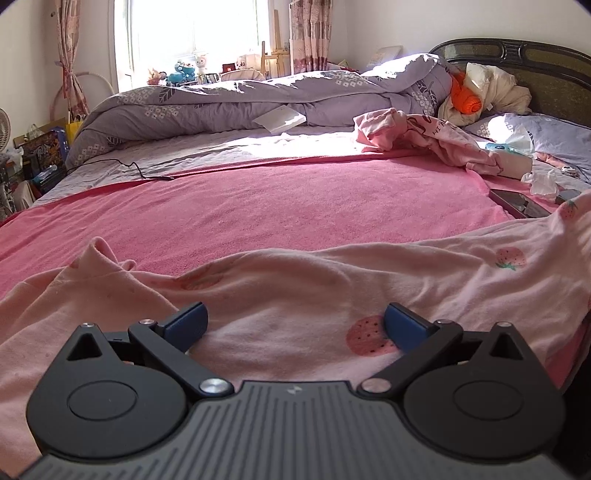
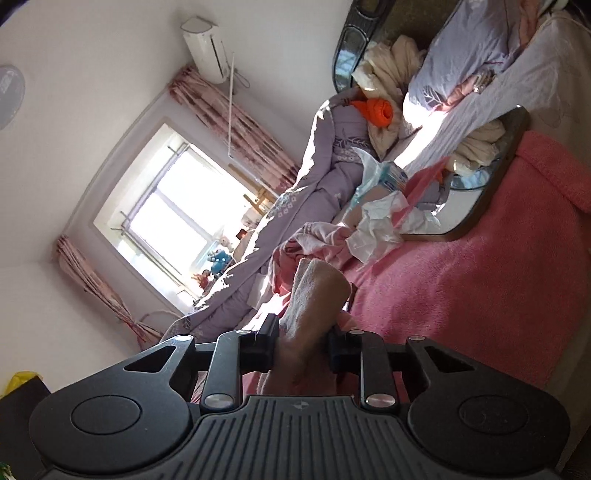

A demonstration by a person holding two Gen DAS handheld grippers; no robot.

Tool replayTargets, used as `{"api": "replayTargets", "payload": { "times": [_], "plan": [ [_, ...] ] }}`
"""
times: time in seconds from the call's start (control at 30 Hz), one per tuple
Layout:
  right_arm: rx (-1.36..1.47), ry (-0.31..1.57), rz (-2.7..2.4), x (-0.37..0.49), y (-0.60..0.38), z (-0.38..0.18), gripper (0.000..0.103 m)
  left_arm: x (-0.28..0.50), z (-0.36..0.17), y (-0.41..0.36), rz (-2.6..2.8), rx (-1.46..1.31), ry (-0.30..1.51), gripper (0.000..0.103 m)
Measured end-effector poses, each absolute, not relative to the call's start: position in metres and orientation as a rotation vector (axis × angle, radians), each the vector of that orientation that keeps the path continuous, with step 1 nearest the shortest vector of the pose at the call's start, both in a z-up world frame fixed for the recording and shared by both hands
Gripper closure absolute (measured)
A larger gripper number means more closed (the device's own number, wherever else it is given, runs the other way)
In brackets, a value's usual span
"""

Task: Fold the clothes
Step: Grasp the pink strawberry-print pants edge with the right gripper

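The pale pink strawberry-print garment lies spread on the pink blanket, directly beneath and ahead of the left gripper. The left gripper's fingers are spread wide, with the blue pads apart and the fabric visible between them; whether the pads touch the cloth cannot be told. One printed strawberry sits just inside the right-hand pad. The cloth extends past both fingers, rising in a fold beyond the left-hand finger and running toward the right edge of the view.

In the right wrist view, the right gripper is rolled sideways. Its fingers are closed on a bunched fold of the pale pink fabric, which stands up between them and projects ahead of the tips.

Ahead of the left gripper, past the blanket, lie a crumpled pink printed garment, a white folded paper and a lilac floral duvet. Toward the right-hand finger side are a dark phone, crumpled tissues and a tissue pack. An orange item rests against the cream bundle at the dark headboard. A black cable trails on the left-hand finger side. A window with toys on the sill stands beyond.
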State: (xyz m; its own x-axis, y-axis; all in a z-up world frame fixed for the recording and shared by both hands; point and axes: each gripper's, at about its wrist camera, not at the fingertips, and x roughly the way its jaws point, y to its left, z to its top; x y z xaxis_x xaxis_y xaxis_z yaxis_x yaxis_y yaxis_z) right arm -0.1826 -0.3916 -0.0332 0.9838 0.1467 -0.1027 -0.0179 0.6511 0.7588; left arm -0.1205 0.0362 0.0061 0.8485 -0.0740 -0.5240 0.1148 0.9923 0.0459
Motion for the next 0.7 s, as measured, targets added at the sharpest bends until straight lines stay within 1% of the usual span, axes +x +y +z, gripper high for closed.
{"api": "replayTargets", "payload": {
  "times": [0.1,0.17,0.27,0.4,0.5,0.53,0.57,0.63,0.7],
  "plan": [
    [0.762,0.136,0.229,-0.173,-0.35,0.003,0.079,-0.128,0.014,0.051,-0.054,0.059,0.517,0.0],
    [0.664,0.149,0.348,-0.156,-0.301,0.03,0.079,-0.135,0.02,0.068,-0.012,0.028,0.492,0.0],
    [0.504,0.2,0.54,-0.135,-0.212,0.05,0.08,-0.154,0.024,0.111,0.081,-0.075,0.474,0.0],
    [0.302,0.353,0.733,-0.124,-0.1,0.034,0.08,-0.177,0.014,0.159,0.158,-0.205,0.496,0.0],
    [0.218,0.43,0.769,-0.131,-0.071,0.018,0.078,-0.185,0.004,0.171,0.152,-0.232,0.495,0.0],
    [0.179,0.427,0.765,-0.137,-0.07,0.018,0.071,-0.184,0.001,0.172,0.146,-0.231,0.491,0.0],
    [0.141,0.424,0.761,-0.143,-0.07,0.019,0.057,-0.183,-0.002,0.171,0.149,-0.216,0.486,0.0],
    [0.093,0.401,0.748,-0.157,-0.077,0.022,0.045,-0.181,-0.004,0.164,0.154,-0.181,0.483,0.0],
    [0.102,0.359,0.748,-0.175,-0.094,0.028,0.044,-0.178,-0.005,0.157,0.152,-0.153,0.484,0.0]
  ]
}}
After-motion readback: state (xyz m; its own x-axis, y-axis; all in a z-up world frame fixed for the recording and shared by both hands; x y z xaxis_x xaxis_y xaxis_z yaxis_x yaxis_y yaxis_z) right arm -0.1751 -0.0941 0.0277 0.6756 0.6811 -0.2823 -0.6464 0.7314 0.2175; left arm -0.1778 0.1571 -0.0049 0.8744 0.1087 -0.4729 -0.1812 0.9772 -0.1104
